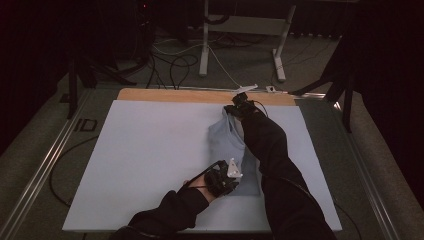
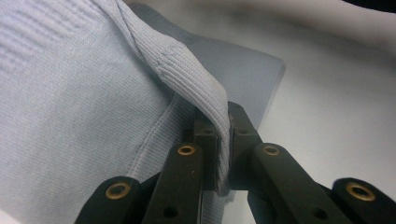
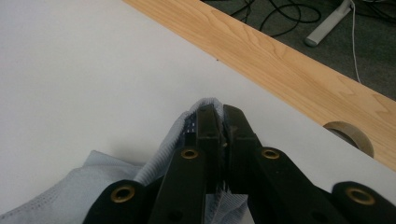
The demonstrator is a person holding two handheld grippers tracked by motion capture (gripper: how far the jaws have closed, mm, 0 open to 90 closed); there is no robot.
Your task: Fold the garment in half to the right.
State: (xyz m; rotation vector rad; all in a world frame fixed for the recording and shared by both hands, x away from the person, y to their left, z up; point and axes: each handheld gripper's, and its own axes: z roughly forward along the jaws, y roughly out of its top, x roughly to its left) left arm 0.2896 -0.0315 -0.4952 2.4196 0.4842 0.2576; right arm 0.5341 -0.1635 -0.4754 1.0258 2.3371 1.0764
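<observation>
My left tool [image 2: 224, 140] is pinching a ribbed hem of the pale blue garment [image 2: 84, 116], the jaws pressed together with the fold of knit running up between them. In the high view that left tool [image 1: 222, 177] sits at the near end of the garment [image 1: 225, 140], close to my side of the surface. My right tool [image 3: 222, 123] is likewise clamped on a bunched corner of the same cloth, jaws tight with fabric spilling out beneath them; in the high view the right tool [image 1: 239, 106] is at the far end, near the wooden strip [image 1: 175, 95] along the back edge of the surface.

The garment lies stretched between the two tools on the white mat [image 1: 140, 160], to the right of centre, part of it hidden under my right sleeve [image 1: 270, 145].

I judge the step to be laying the garment out flat, or folding it, while holding both ends. To do it well I should keep both pinches firm and lower the two ends together, with light tension along the cloth so it settles without wrinkles. I would keep the far corner short of the wooden strip and the roll of tape [image 3: 350, 135] lying there. The left hold is only on the hem, so a sharp tug could slip it out.
</observation>
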